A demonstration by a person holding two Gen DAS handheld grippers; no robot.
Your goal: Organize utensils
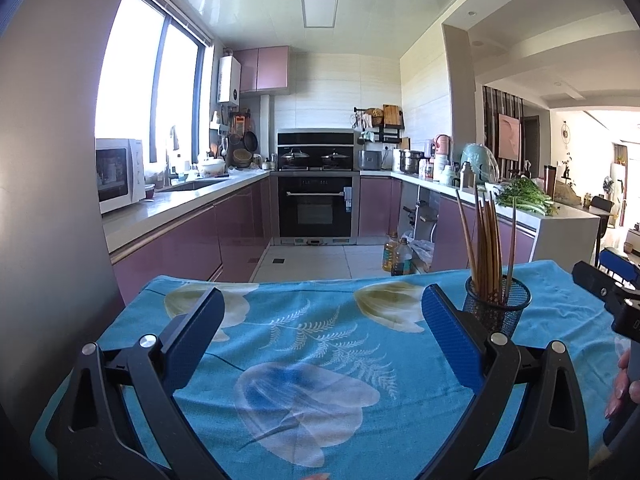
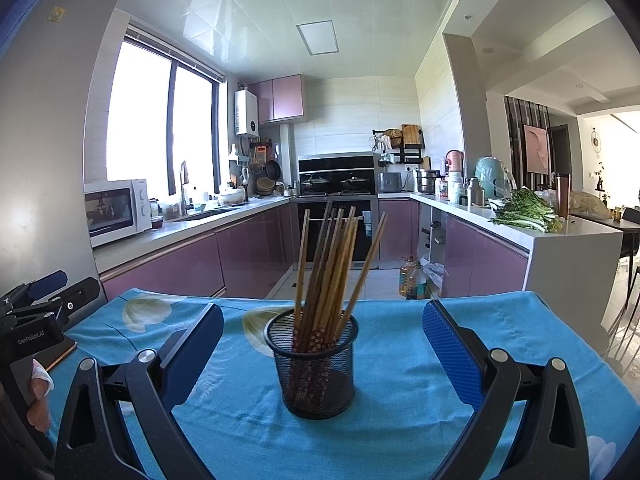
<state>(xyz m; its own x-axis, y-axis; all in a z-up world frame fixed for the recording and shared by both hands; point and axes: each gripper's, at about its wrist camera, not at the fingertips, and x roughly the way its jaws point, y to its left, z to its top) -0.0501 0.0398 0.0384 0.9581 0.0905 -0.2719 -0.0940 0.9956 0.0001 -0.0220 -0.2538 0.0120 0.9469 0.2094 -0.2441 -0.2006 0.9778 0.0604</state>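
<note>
Left gripper (image 1: 322, 332), black frame with blue textured pads: jaws spread wide, nothing between them. It hangs over the turquoise tablecloth with pale tulip and fern print (image 1: 312, 344). Its right-hand pad (image 1: 452, 340) shows just beside the black wire-mesh cylindrical holder (image 1: 498, 306), partly overlapping it in this view; contact between the two cannot be confirmed.

Right gripper (image 2: 323, 356), same construction: jaws likewise spread wide, gripping nothing. The mesh holder (image 2: 316, 364) stands upright on the cloth (image 2: 400, 412), framed between the two pads but apart from both.

Task item: a bundle of brown wooden chopsticks (image 2: 332, 272) stands in the holder, patterned ends down, plain ends fanned upward and leaning in several directions. The left wrist view shows the same chopsticks (image 1: 486, 248) towards the right of the table. No loose utensils are visible on the cloth in either view.

At the left edge of the right wrist view, the other gripper body (image 2: 36, 320) appears, with fingers of the person's left hand (image 2: 38, 392) around its handle. At the right edge of the left wrist view, part of the right gripper's body (image 1: 612, 300) shows.

Surroundings: a kitchen with mauve glossy cabinet fronts (image 2: 248, 256), a white microwave (image 2: 116, 210) on the left counter, a black built-in oven (image 1: 316, 208) at the far wall, and a heap of green leafy vegetables (image 2: 528, 210) on the right counter.
</note>
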